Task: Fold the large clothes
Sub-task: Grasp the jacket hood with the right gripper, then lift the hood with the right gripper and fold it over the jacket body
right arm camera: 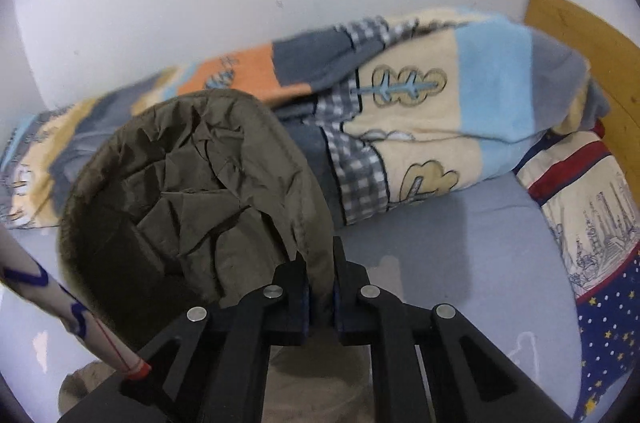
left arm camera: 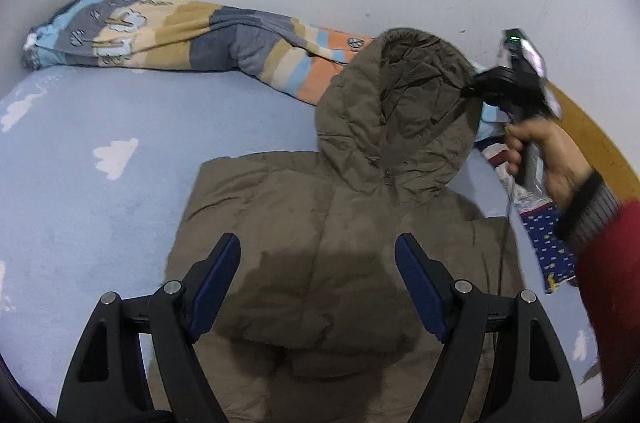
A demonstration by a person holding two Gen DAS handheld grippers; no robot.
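Right gripper is clamped on the rim of the hood, lifting it upright off the bed, probably so it can be turned down over the jacket's body. Left gripper hangs wide apart and holding nothing, above the jacket's flat middle, perhaps ready to pin it. Beyond the hood lies a striped blanket.

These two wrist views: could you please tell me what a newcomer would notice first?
A puffy olive-brown hooded jacket lies flat on the pale blue cloud-print bedsheet, its hood lifted by the shut right tool. The left tool hovers open above it; a striped cartoon blanket lines the wall.
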